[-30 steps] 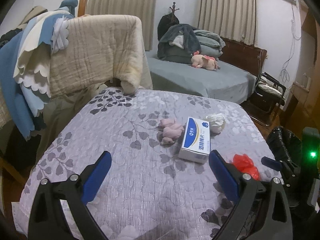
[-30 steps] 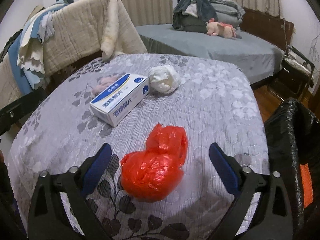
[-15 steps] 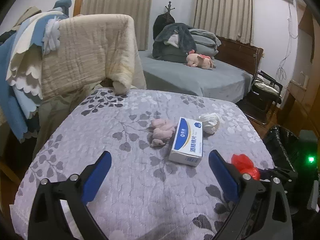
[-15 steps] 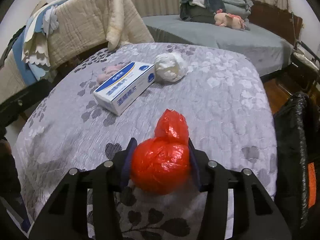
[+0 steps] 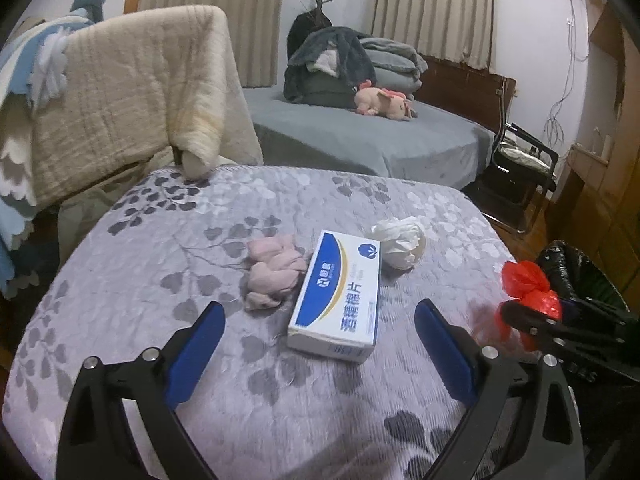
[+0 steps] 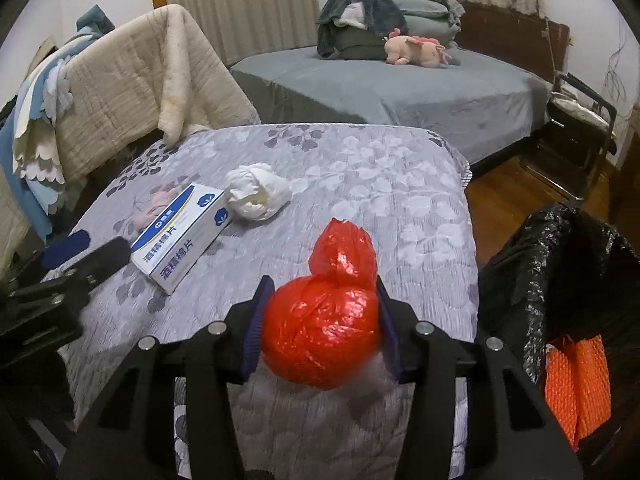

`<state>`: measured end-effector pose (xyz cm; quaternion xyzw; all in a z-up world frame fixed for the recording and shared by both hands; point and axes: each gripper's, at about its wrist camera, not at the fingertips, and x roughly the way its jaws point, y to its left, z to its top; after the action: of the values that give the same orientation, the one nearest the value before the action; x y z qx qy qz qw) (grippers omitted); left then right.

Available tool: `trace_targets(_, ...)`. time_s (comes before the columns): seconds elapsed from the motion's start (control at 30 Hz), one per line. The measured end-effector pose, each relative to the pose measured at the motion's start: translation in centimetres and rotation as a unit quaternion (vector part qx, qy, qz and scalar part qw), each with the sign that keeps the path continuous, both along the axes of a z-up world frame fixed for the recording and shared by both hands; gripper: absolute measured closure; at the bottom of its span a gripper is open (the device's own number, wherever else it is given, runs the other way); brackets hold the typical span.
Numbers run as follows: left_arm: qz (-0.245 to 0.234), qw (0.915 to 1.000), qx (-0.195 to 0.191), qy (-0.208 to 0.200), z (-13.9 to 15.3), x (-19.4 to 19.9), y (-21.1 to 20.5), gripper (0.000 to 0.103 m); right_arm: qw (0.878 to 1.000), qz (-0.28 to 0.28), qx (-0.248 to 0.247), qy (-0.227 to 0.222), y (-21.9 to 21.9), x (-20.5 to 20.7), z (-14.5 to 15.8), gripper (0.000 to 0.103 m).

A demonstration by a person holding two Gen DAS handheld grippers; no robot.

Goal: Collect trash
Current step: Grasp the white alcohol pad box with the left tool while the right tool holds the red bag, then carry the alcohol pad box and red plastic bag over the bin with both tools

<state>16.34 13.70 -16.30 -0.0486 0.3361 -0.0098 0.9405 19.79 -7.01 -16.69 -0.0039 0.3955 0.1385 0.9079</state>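
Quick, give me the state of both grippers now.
Left gripper: open, holding nothing.
Right gripper: closed on the red plastic bag.

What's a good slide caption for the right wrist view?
Right gripper clamps a red plastic bag above the floral quilt, black trash bag alongside.

A red plastic bag (image 6: 322, 332), knotted into a shiny ball with a crumpled tail sticking up, is sitting pinched between the fingers of the right gripper (image 6: 320, 336), raised off the grey floral quilt (image 6: 360, 184). A white crumpled wad (image 6: 256, 196) is lying on the quilt, touching the far corner of a white-and-blue box (image 6: 180, 236), which is lying flat. A pink crumpled wad (image 5: 274, 272) is resting against the box's other long side. A black trash bag (image 6: 560, 264) is standing open beside the quilt's edge.
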Motion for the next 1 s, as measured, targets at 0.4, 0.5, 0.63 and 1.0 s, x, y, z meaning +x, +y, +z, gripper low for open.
trace_targets(0.4, -0.008, 0.9988, 0.002, 0.048, -2.7, 4.3, -0.8, 0.015, 1.000, -0.008, 0.005, 0.008, -0.6, 0.7, -0.7, 0.056)
trace_targets(0.5, -0.006, 0.9985, 0.008, 0.053, -2.9, 4.7, -1.0, 0.017, 1.000, -0.009, 0.006, 0.010, -0.5, 0.9, -0.8, 0.056)
trace_targets(0.63, -0.006, 0.9985, 0.023, 0.049, -2.8, 4.5, -1.6, 0.038, 1.000, -0.010, 0.007, 0.012, -0.3, 1.2, -0.9, 0.056)
trace_targets(1.0, 0.005, 0.9991, 0.007, 0.041, -1.6, 1.9, -2.4, 0.045, 1.000, -0.007, 0.006, 0.014, -0.2, 0.8, -0.7, 0.056)
